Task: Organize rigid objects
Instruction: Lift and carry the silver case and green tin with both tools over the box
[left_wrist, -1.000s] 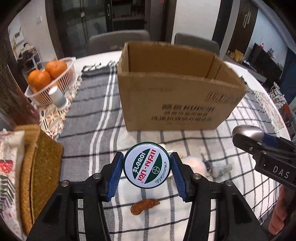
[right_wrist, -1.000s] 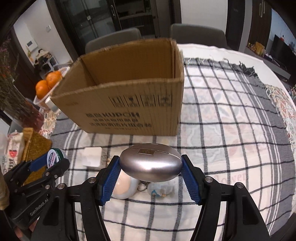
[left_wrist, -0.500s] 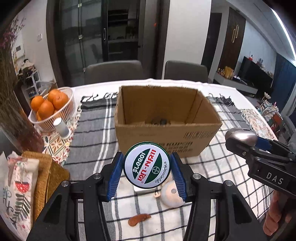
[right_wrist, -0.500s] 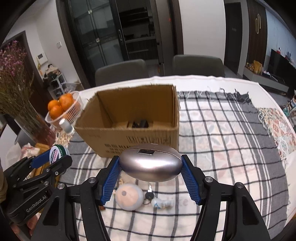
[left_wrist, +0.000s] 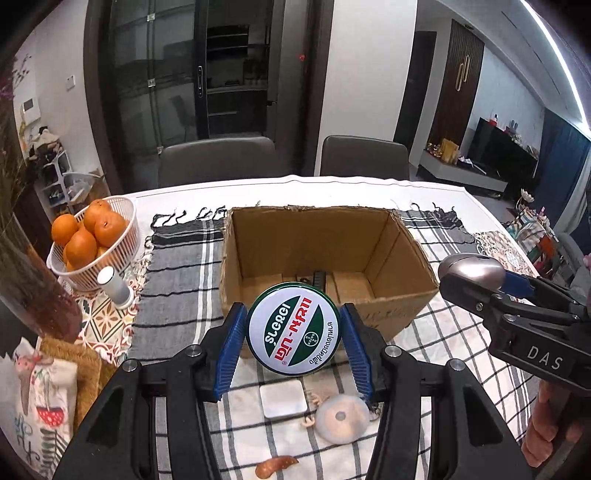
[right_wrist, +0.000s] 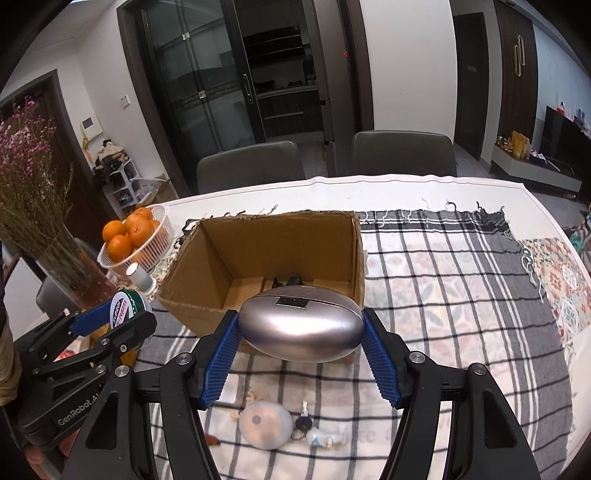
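Pinching a round green-and-white tin (left_wrist: 293, 329) by its rim, the left tongs (left_wrist: 291, 341) hold it upright in the air, on the near side of the open cardboard box (left_wrist: 321, 236). The right tongs (right_wrist: 300, 343) grip a silver egg-shaped case (right_wrist: 300, 328) by its ends, also raised just before the box. On the desk (left_wrist: 436, 188) nearer than the box lie a white square tile (left_wrist: 283, 400) and a pale round toy (right_wrist: 264, 428).

This is a home's dining room. Two grey upholstered chairs (left_wrist: 217, 158) face a cloth-covered table (right_wrist: 424, 188). A white basket of oranges (left_wrist: 94, 240) sits there.
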